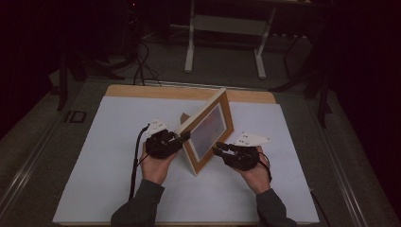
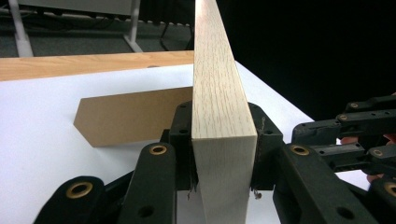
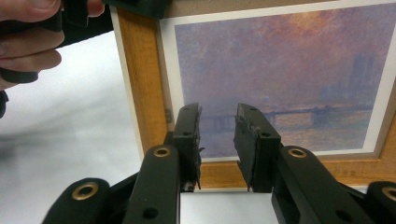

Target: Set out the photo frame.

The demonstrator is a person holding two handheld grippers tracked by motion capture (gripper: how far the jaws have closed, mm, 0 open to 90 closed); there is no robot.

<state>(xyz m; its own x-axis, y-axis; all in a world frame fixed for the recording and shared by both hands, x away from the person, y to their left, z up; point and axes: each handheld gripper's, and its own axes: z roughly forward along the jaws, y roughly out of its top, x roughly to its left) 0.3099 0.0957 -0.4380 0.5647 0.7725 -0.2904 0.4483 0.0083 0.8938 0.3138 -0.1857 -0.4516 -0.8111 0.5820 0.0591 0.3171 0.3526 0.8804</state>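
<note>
A wooden picture frame (image 1: 208,130) with a purple, hazy painting stands tilted on the white table cover, propped by a brown back stand (image 1: 184,117). My left gripper (image 1: 184,137) is shut on the frame's left side edge. In the left gripper view the pale wood edge (image 2: 219,93) is pinched between the jaws of the left gripper (image 2: 223,135), with the brown stand (image 2: 126,114) behind it. My right gripper (image 1: 218,150) is open, just in front of the picture's lower right. In the right gripper view its jaws (image 3: 218,126) stand apart before the painting (image 3: 280,70), holding nothing.
A white cover (image 1: 118,156) lies over the table, with a bare wooden strip (image 1: 142,91) along the far edge. Beyond the table stand a white metal frame (image 1: 227,28) and floor cables (image 1: 142,66). The other gripper (image 2: 355,130) shows at the right of the left gripper view.
</note>
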